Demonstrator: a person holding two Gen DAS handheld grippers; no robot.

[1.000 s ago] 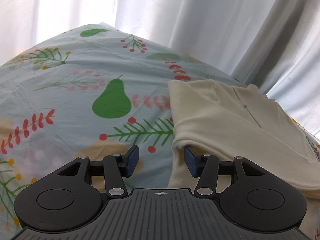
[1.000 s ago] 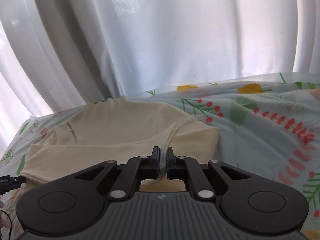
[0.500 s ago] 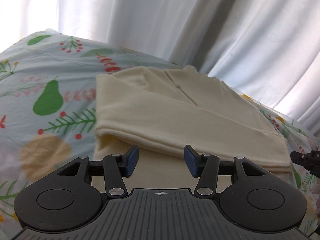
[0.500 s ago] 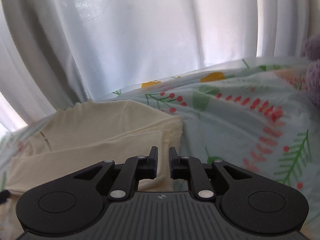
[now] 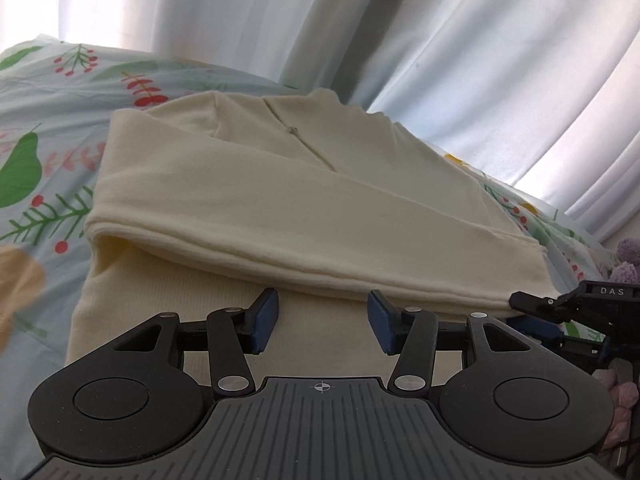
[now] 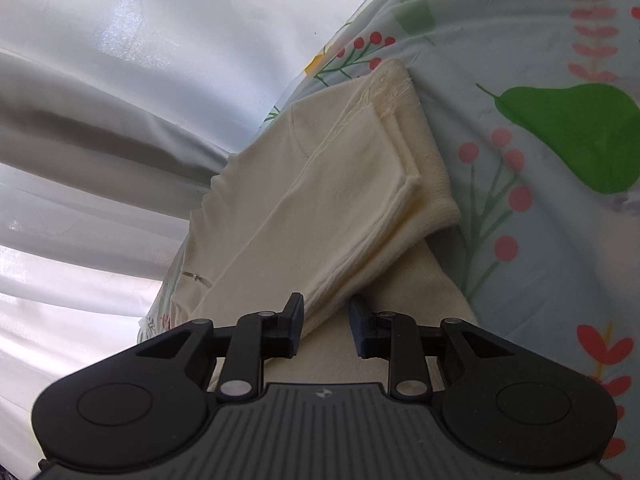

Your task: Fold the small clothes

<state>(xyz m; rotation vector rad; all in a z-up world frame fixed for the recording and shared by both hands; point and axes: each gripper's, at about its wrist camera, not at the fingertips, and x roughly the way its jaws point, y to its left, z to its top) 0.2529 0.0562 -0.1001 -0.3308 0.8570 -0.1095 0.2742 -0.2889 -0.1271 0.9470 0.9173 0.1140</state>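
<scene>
A cream long-sleeved top point(image 5: 280, 200) lies on the bed with its sleeves folded across its chest, the neck placket toward the curtain. My left gripper point(image 5: 322, 320) hovers open over the top's lower part, just short of the folded sleeve's edge, with nothing between its fingers. My right gripper point(image 5: 560, 312) shows at that view's right edge, by the sleeve's end. In the right wrist view the picture is rolled. The right gripper point(image 6: 326, 320) has its jaws opening, and the folded sleeve's point(image 6: 340, 220) edge lies loose in the gap, not pressed.
The bed wears a pale blue sheet point(image 5: 48, 128) printed with pears, berries and twigs. White curtains point(image 5: 400, 32) hang close behind the far edge. A purple fuzzy thing point(image 5: 628, 256) and something pink point(image 5: 620, 396) sit at the right edge.
The right gripper was shut on the sleeve cloth; it has let go, rolled and sunk. The left gripper swung right from the top's left edge to over its lower part, still open.
</scene>
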